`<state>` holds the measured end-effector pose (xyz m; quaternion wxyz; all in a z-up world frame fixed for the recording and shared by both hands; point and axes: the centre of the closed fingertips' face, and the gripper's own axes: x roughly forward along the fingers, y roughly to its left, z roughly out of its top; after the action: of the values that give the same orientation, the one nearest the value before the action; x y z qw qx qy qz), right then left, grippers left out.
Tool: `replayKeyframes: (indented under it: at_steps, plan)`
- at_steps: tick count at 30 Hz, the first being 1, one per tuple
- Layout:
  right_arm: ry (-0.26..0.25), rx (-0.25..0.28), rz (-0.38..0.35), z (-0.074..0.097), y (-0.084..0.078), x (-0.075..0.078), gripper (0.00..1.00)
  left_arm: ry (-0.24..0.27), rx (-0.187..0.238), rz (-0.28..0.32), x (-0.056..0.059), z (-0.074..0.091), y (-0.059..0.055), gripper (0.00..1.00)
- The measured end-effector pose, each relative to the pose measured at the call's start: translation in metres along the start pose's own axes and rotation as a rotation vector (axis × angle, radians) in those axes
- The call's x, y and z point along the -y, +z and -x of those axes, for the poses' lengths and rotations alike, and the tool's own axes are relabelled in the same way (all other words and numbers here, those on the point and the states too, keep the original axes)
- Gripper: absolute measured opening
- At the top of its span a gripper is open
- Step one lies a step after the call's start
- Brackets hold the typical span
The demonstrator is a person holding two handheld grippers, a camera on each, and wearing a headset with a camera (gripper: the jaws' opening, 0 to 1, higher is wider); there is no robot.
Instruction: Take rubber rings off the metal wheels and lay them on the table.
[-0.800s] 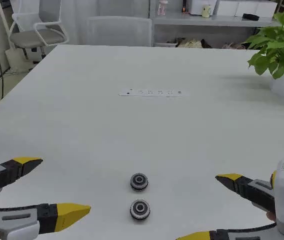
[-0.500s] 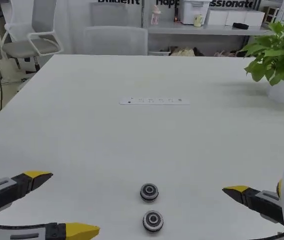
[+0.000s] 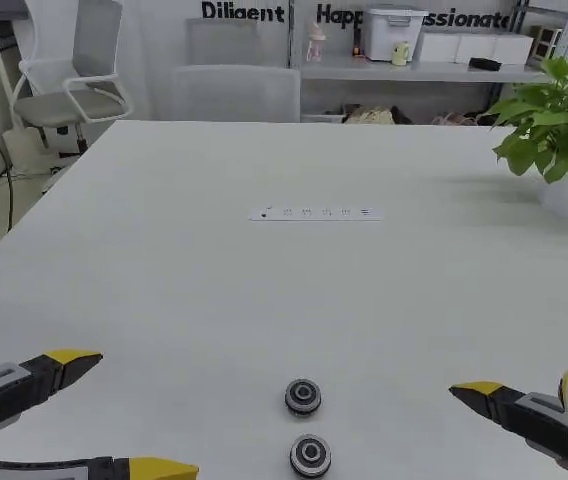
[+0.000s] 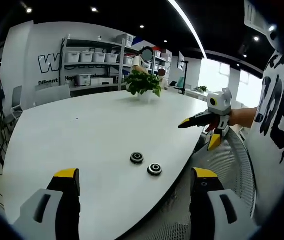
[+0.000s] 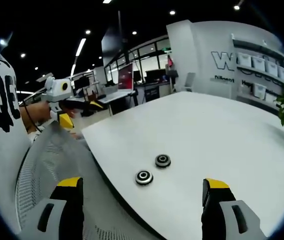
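Two small metal wheels with black rubber rings lie on the white table (image 3: 164,260) near its front edge, the farther wheel (image 3: 303,397) just behind the nearer wheel (image 3: 310,455). My left gripper (image 3: 134,413) hovers open to their left, its yellow-tipped jaws wide apart and holding nothing. My right gripper (image 3: 416,450) is open to their right, with its lower jaw cut off by the frame. In the left gripper view the wheels (image 4: 137,158) (image 4: 154,169) lie ahead of the open left gripper (image 4: 135,172), the right gripper (image 4: 197,136) beyond. In the right gripper view the wheels (image 5: 163,160) (image 5: 144,177) lie ahead of the open right gripper (image 5: 143,182).
A flush power strip (image 3: 314,213) sits mid-table. A potted plant (image 3: 554,120) stands at the far right edge. Office chairs (image 3: 74,75) and a shelf with boxes (image 3: 394,30) are behind the table. A mesh chair (image 4: 222,170) sits at the near edge.
The head view has tilted up, so everything sits lower in the picture. The wheels have not moved on the table. Both grippers stay open on either side of them.
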<state>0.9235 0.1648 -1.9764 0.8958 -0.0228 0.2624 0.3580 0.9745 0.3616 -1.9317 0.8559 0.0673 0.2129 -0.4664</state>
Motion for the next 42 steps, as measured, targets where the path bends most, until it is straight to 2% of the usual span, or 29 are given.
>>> replayKeyframes:
  at_steps: [22,33,42]
  plan:
    - [0.011,0.0,-0.005,0.002,-0.005,0.0,0.99,-0.002,-0.001,-0.011,0.005,-0.004,-0.004,0.91]
    - [0.011,0.003,-0.016,-0.002,-0.004,0.005,0.99,0.005,-0.011,-0.013,-0.004,-0.009,-0.008,0.91]
    - [0.016,-0.01,-0.007,-0.006,-0.007,0.003,0.99,-0.011,-0.029,-0.015,-0.001,-0.014,-0.014,0.91]
